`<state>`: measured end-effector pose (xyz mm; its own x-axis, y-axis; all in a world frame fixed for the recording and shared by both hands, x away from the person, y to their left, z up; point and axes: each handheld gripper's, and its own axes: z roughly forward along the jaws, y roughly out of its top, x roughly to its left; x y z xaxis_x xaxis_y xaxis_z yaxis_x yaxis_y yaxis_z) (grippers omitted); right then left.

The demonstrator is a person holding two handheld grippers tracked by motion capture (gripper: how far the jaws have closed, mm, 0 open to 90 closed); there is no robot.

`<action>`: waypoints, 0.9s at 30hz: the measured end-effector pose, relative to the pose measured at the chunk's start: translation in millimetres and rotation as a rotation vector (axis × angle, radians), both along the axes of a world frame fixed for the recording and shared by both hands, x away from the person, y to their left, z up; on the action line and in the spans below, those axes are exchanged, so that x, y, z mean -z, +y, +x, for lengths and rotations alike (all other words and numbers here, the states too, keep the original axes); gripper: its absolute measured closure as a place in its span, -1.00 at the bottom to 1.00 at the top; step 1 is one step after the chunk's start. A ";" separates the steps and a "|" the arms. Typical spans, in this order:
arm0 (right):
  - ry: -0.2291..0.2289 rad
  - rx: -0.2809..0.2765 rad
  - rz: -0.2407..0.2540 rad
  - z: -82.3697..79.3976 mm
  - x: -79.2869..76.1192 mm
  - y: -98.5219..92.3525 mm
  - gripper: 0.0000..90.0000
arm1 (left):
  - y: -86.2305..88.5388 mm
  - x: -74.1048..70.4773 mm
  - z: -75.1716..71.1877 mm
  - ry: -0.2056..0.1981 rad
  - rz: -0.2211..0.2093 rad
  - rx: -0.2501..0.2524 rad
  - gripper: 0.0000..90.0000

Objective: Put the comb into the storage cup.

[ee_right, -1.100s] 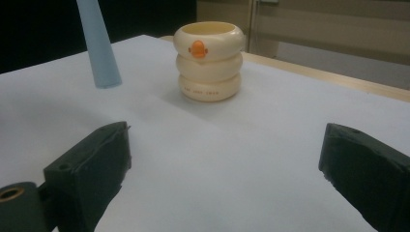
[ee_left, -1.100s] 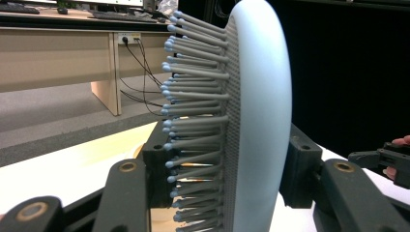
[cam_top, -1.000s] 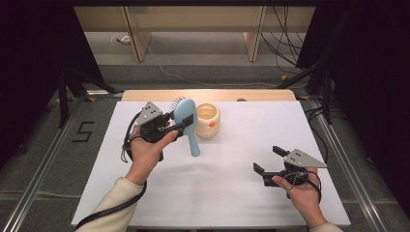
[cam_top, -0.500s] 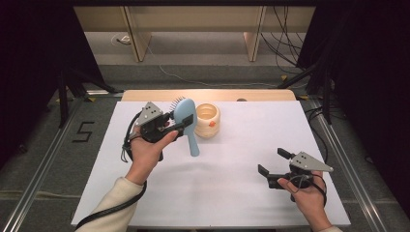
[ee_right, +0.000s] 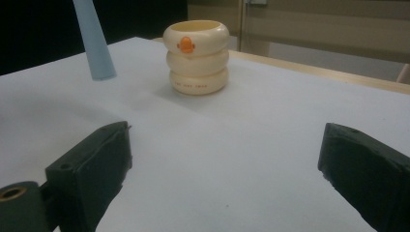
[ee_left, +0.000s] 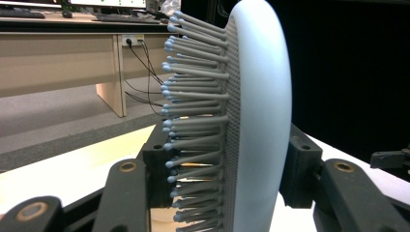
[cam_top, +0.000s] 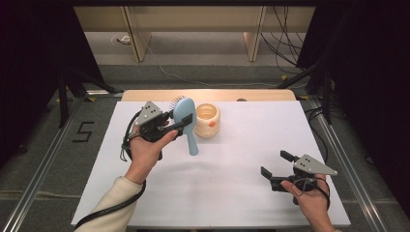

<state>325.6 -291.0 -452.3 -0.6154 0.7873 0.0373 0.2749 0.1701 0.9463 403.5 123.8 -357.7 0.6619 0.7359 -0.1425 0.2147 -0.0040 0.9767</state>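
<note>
1. The left gripper is seen at the left of the high view, raised above the white table. Its black jaws are clenched on the head of a pale blue hairbrush, one pad on the bristle side and one on the smooth back.
2. In the left gripper view the hairbrush is held on edge. Its top and bottom are cut off by the frame. The back is a smooth, rounded plastic shell; the face is a finely dotted pad set with thin grey bristles, each ending in a small ball tip. The lowest bristles are partly hidden behind the near jaw.
3. The handle is seen in the high view slanting down from the head toward the table, tapered and round-ended. Whether its tip touches the table cannot be told there; in the right gripper view the end of the handle hangs just clear of the surface.
4. A cream cup stands upright on the table just to the right of the brush head, apart from it. Its wall is formed as three stacked rounded rings, glossy, with a small orange mark. Its near left side is partly covered by the brush in the high view.
5. The right gripper is held low over the near right of the table, well apart from the cup. Its jaws are released, standing wide with nothing between them.
</note>
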 end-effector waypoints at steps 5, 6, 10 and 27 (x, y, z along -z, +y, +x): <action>-0.001 0.008 0.007 -2.1 0.6 -3.1 -0.86 | -1.4 -0.1 0.6 0.001 0.004 0.005 0.10; -0.001 0.008 0.008 -2.5 0.6 -3.4 -0.86 | -1.6 -0.1 0.9 0.001 0.005 0.006 0.09; -0.003 0.007 0.008 -3.1 1.3 -4.4 -0.86 | -2.2 -0.2 2.2 0.001 0.000 0.005 0.09; 0.002 0.012 0.013 -3.5 2.6 -4.4 -0.85 | -7.7 -5.0 11.0 -0.005 0.002 0.004 0.10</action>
<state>322.1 -295.4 -454.9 -0.6061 0.7939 0.0491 0.2791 0.1545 0.9478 414.5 116.0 -352.7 0.6657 0.7334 -0.1378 0.2098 -0.0067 0.9777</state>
